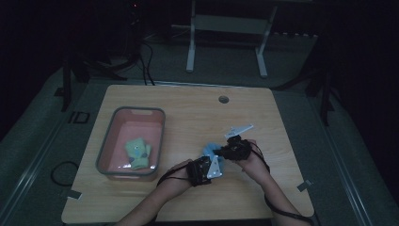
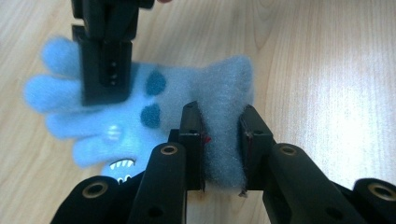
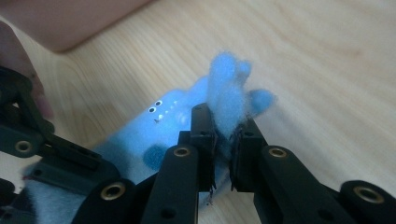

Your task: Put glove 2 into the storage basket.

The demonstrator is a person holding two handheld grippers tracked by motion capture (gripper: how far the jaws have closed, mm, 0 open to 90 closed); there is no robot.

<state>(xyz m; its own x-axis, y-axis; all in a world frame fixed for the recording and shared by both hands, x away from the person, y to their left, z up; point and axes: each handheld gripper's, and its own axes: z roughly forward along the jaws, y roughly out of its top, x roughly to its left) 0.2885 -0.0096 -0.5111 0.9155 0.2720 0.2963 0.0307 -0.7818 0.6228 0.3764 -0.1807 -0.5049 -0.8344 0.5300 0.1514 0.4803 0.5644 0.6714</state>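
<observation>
A fluffy light-blue glove (image 1: 208, 149) with dark blue spots and a small printed face hangs just above the wooden table (image 1: 188, 113), stretched between both grippers. My left gripper (image 2: 223, 140) is shut on the glove's (image 2: 135, 116) cuff end, with the fleece squeezed between its pads. My right gripper (image 3: 225, 137) is shut on the finger end of the glove (image 3: 168, 123), and a tuft of fleece sticks up above its jaws. In the high view the left gripper (image 1: 207, 165) and right gripper (image 1: 221, 151) sit close together at the table's front centre.
A grey bin (image 1: 106, 141) with a pink floor stands at the left and holds a green glove (image 1: 137, 153). A round cable hole (image 1: 224, 99) lies near the table's far edge. White table legs (image 1: 190, 47) stand beyond on the dark floor.
</observation>
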